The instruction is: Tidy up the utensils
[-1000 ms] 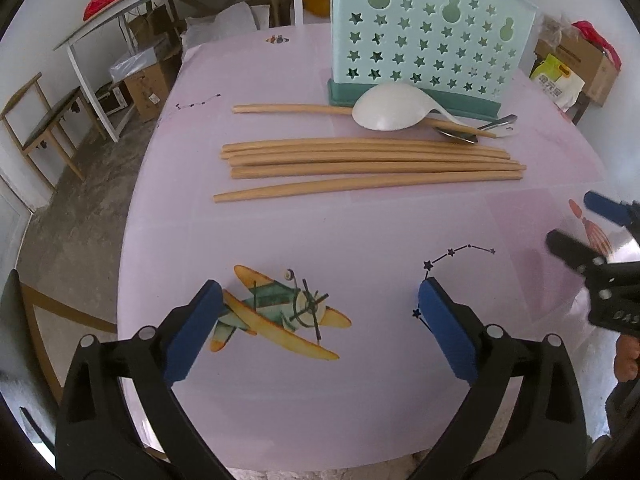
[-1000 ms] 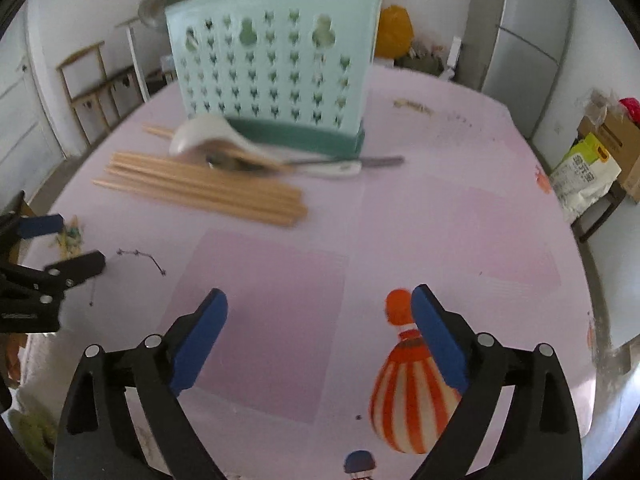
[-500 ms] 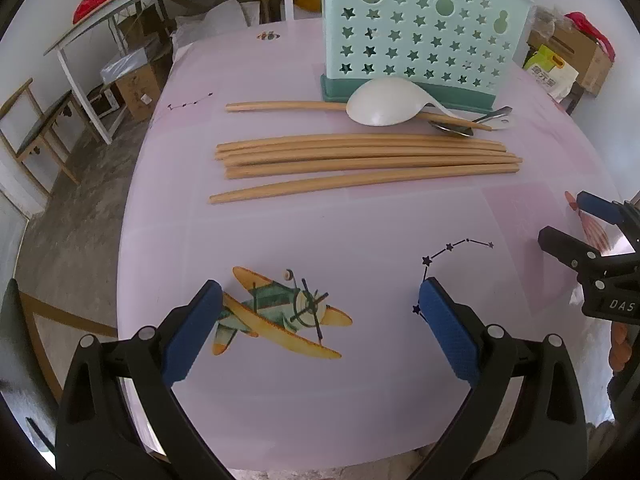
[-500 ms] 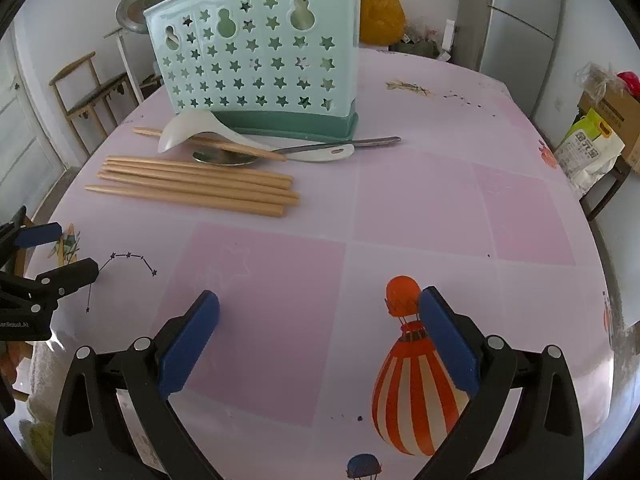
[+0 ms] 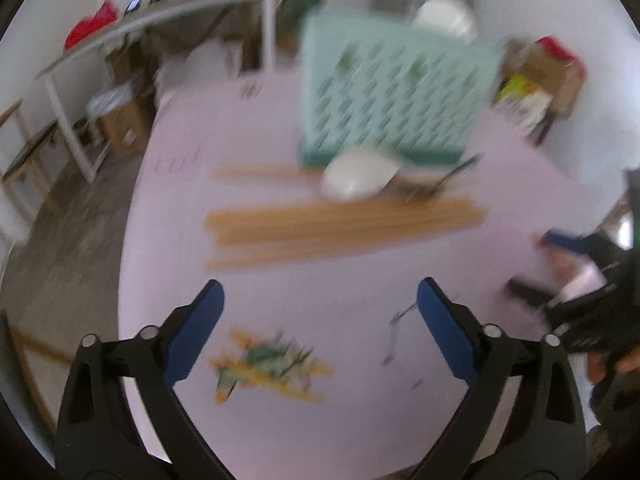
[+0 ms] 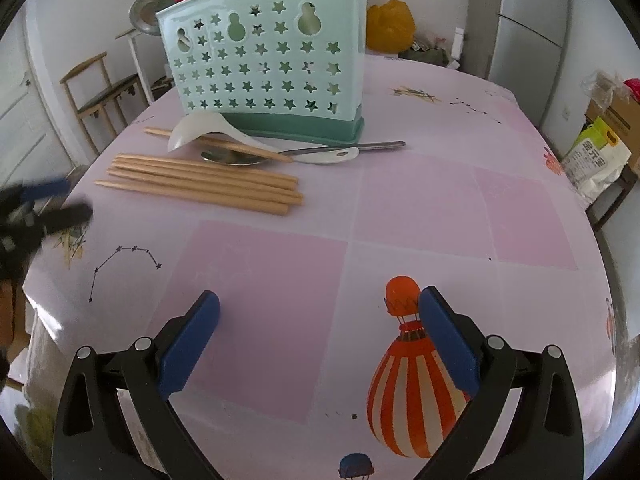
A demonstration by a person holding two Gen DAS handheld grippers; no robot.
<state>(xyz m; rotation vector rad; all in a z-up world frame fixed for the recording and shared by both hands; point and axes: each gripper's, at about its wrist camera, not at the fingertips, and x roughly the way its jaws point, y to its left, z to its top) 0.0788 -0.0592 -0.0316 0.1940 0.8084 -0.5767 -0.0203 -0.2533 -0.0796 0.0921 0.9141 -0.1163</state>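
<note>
A mint green utensil holder with star holes stands upright on the pink table; it also shows blurred in the left wrist view. Several wooden chopsticks lie in a row before it, also in the left wrist view. A white ladle, a metal spoon and one more chopstick lie against the holder's base. My left gripper is open and empty above the table, short of the chopsticks. My right gripper is open and empty over the table's near side.
The pink tablecloth has printed balloons and an aeroplane. A wooden chair and a white rack stand beyond the table's far left. A refrigerator and boxes are to the right.
The left gripper is moving forward towards the chopsticks, and its view is blurred. The right gripper has come a little closer to the holder. Both stay open.
</note>
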